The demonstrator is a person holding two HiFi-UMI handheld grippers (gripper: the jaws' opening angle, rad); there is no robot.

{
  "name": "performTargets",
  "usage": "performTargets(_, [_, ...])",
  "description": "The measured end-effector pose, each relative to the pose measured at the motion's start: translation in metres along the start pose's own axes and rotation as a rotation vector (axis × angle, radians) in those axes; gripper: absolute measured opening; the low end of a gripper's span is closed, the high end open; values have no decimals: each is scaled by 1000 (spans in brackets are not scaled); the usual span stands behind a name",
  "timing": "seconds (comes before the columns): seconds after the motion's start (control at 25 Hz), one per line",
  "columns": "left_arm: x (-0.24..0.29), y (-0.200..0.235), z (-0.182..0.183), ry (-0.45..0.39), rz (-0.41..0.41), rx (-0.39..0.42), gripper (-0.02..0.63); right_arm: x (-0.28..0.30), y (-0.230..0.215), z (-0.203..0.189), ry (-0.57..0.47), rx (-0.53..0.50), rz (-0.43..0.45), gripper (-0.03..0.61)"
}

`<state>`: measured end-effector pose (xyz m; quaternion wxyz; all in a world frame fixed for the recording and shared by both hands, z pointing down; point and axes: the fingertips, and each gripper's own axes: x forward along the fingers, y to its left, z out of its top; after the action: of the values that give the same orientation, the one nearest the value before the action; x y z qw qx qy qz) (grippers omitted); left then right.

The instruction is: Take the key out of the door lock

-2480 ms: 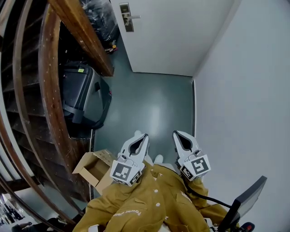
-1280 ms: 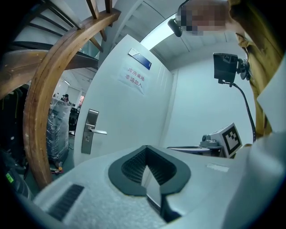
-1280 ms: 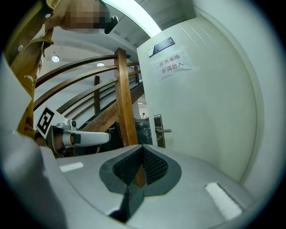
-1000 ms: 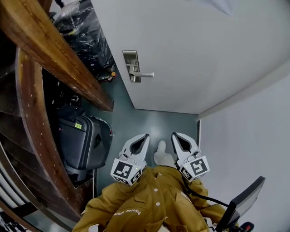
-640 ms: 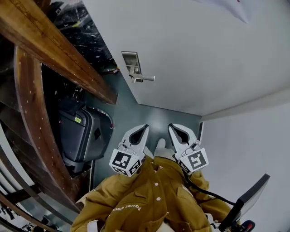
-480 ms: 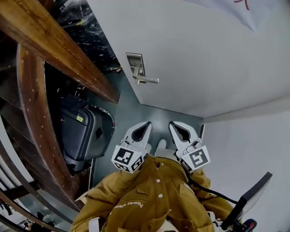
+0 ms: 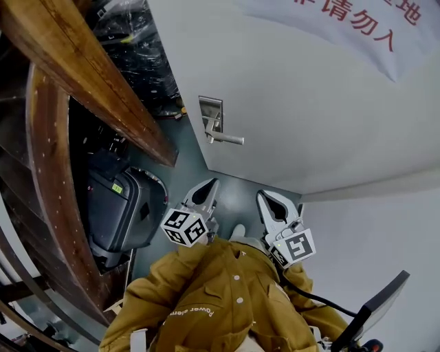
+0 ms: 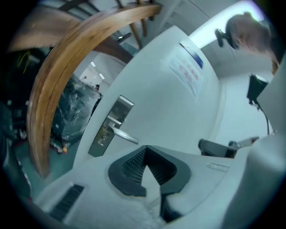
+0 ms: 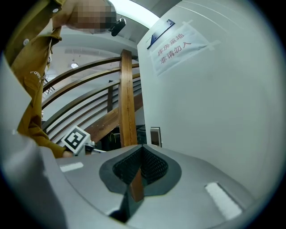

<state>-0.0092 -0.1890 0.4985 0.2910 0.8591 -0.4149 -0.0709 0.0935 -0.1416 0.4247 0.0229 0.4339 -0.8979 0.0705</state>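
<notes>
On the white door (image 7: 302, 117), a metal lock plate (image 7: 211, 117) carries a lever handle (image 7: 227, 139). In the left gripper view the lock plate (image 8: 110, 126) and handle (image 8: 125, 135) lie just beyond my left gripper (image 8: 145, 154). A key in the lock is too small to make out. My left gripper (image 7: 208, 186) is shut on nothing, a little below the handle. To its right, lower down, my right gripper (image 7: 265, 199) is shut and empty too. My right gripper (image 9: 142, 152) faces the door's edge, with the lock plate (image 9: 155, 136) seen side-on.
A wooden stair beam (image 7: 103, 75) and curved rail (image 7: 48, 185) fill the left. Under them are a black suitcase (image 7: 117, 210) and plastic-wrapped goods (image 7: 137, 41). A paper sign (image 7: 330, 20) hangs on the door. A grey wall (image 7: 385, 234) closes the right. A screen's corner (image 7: 371, 313) shows bottom right.
The door and lock plate have come closer and the paper sign has come into view. My left gripper has moved left and up toward the handle. The right one has barely moved.
</notes>
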Motion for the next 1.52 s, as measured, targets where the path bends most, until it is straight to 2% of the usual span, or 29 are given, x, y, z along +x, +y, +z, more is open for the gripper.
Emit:
performTargets(0.08, [15, 35, 1, -61, -2, -183, -3, 0, -4, 1, 3, -10, -10, 5])
performTargets(0.2, [41, 93, -3, -132, 38, -430, 1, -2, -10, 1, 12, -16, -38, 5])
performTargets(0.24, [50, 110, -6, -141, 48, -497, 124, -2, -11, 1, 15, -15, -48, 5])
performTargets(0.28, [59, 124, -8, -149, 53, -550, 168, -3, -13, 1, 18, -16, -57, 5])
performTargets(0.36, [77, 144, -10, -164, 46, -624, 202, -2, -14, 0, 25, -20, -68, 5])
performTargets(0.6, [120, 175, -9, -256, -34, -829, 200, -2, -16, -5, 68, -29, -95, 5])
performTargets(0.72, [129, 179, -14, -262, -43, -877, 153, -2, -15, -8, 80, -27, -109, 5])
performTargets(0.76, [130, 178, -14, -262, -44, -879, 119, -2, -14, -9, 82, -26, -111, 5])
performTargets(0.8, [131, 178, -14, -261, -42, -875, 51, -1, -13, -9, 84, -25, -112, 5])
performTargets(0.84, [131, 177, -13, -261, -39, -872, 26, 1, -13, -9, 87, -26, -111, 5])
performTargets(1.12, [133, 176, -13, -253, -40, -878, 23, 47, -42, -26, 124, -142, -69, 5])
performTargets(1.36, [132, 175, -13, -245, -26, -868, 25, 118, -59, 0, 189, -328, 37, 5])
performTargets(1.52, [132, 174, -13, -238, -28, -870, 25, 153, -63, -7, 272, -418, 103, 6])
